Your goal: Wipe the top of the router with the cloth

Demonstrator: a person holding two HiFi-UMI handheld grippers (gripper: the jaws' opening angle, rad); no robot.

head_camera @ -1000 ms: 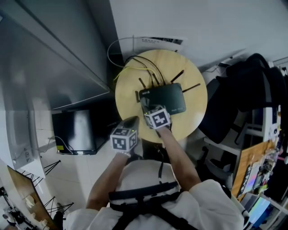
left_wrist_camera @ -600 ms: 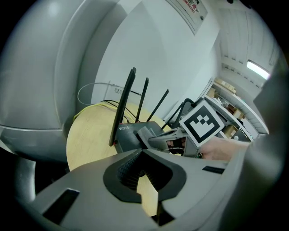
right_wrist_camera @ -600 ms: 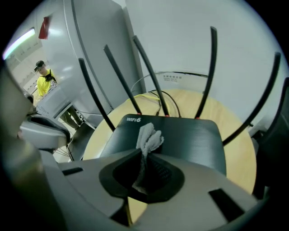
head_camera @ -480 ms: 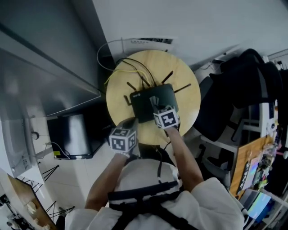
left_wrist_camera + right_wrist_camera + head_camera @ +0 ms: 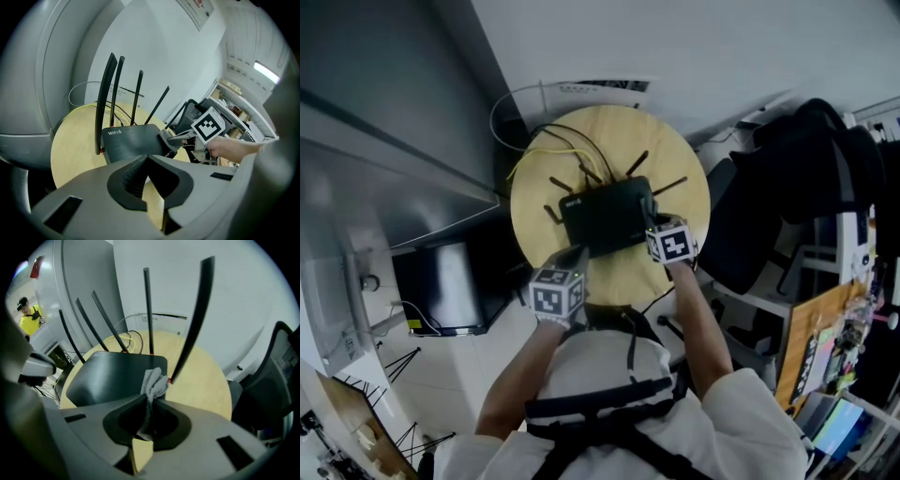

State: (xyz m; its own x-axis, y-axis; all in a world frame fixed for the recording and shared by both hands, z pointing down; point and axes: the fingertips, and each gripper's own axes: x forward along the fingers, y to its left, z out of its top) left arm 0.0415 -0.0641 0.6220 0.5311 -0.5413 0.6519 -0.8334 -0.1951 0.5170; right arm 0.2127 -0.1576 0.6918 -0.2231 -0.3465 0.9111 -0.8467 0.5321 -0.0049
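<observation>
A black router (image 5: 605,214) with several upright antennas lies on a round wooden table (image 5: 675,187). In the right gripper view its dark top (image 5: 110,376) fills the middle, and a grey cloth (image 5: 154,382) rests on its near right corner beside an antenna (image 5: 194,315). My right gripper (image 5: 150,399) is shut on that cloth; in the head view the right gripper (image 5: 654,228) sits at the router's right front edge. My left gripper (image 5: 573,256) hovers at the table's front edge, left of the router, shut with nothing in it. The left gripper view shows the router (image 5: 133,143) and left gripper (image 5: 147,160).
Yellow and black cables (image 5: 546,155) run from the router's back toward the wall. A grey cabinet (image 5: 384,141) stands to the left, with a dark box (image 5: 441,291) low beside it. A black chair draped with clothing (image 5: 787,187) crowds the table's right side.
My right gripper has slid the cloth rightward across the router top, from its front left part to its right edge. The left gripper has stayed by the table's front edge.
</observation>
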